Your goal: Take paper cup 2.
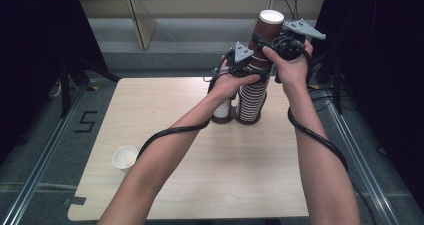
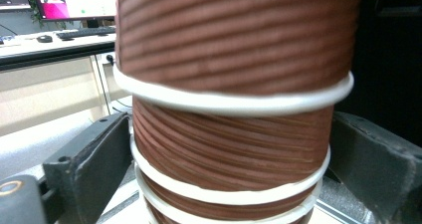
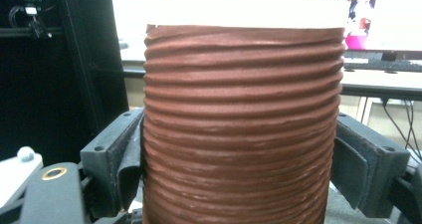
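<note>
Top ribbed cup (image 3: pixel 244 124), frame centre: light, crushable; your right hand-held gripper (image 3: pixel 239 169) pinches its sides. Left hand-held gripper (image 2: pixel 229 169) clamps the stack (image 1: pixel 252 92) below; squeeze gently.

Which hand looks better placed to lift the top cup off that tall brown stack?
The right: its tongs grip the top cup, while the left tongs steady the stack lower down.

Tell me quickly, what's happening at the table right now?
A person is working a tall stack of brown paper cups standing on the table. The left gripper clamps the stack partway up, while the right gripper closes around the top cup. A lone white cup sits near the table's left edge.
</note>
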`<state>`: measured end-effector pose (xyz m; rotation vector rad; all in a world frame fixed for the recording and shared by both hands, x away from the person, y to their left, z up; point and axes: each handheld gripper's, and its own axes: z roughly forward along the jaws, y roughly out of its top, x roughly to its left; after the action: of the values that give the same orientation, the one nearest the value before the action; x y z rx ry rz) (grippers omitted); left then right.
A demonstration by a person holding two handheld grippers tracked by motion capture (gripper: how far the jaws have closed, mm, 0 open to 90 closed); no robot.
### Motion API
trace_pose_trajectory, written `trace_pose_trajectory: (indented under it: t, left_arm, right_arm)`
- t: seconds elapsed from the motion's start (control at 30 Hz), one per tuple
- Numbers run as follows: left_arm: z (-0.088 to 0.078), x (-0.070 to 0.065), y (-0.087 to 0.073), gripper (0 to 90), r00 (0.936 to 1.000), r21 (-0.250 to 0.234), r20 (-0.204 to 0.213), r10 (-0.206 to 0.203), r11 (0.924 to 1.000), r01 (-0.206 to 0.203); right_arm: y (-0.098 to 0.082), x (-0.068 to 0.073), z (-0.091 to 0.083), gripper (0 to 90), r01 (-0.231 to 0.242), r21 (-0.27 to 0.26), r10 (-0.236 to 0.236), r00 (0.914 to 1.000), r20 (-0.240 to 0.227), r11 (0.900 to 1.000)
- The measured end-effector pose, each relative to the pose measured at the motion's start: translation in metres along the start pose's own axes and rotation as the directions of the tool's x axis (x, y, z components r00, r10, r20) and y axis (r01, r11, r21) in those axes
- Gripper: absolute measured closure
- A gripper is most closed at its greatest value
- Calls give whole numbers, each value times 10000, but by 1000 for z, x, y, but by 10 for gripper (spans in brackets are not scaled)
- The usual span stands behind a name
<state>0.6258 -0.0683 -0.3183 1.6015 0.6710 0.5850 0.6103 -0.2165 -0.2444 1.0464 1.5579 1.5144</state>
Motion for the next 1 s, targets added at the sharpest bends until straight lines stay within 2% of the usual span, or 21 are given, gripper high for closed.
trace_pose_trajectory:
  t: [0.07,0.27,0.4,0.63,0.67,0.7,0.87,1.0]
  left_arm:
    - [0,0,0,51,10000,-2,-6,11,10000,-11]
    - [0,0,0,52,10000,6,-6,5,10000,-5]
    - [0,0,0,51,10000,41,-19,83,10000,-83]
    - [0,0,0,52,10000,-21,-34,-6,10000,6]
    - [-1,1,1,51,9998,129,-14,176,9998,-176]
    - [0,1,1,51,9999,101,-8,133,9999,-133]
    - [0,0,1,52,10000,57,-23,92,9999,-92]
    - [0,0,1,52,9999,70,-51,139,9999,-138]
  right_arm:
    - [1,-1,-1,181,89,-24,-88,9999,64,10000]
    - [5,0,-3,186,-174,-387,175,9998,15,9991]
    - [12,0,-7,189,-116,-596,118,9999,28,9982]
    - [24,-2,-11,196,-237,-1221,252,9996,106,9922]
    - [26,-1,-12,197,-254,-1273,271,9996,117,9915]
    - [28,-2,-13,197,-178,-1255,191,9998,94,9919]
    - [32,-2,-18,199,-515,-1486,517,9987,-23,9876]
    - [36,-6,-21,200,-811,-1913,797,9967,-150,9782]
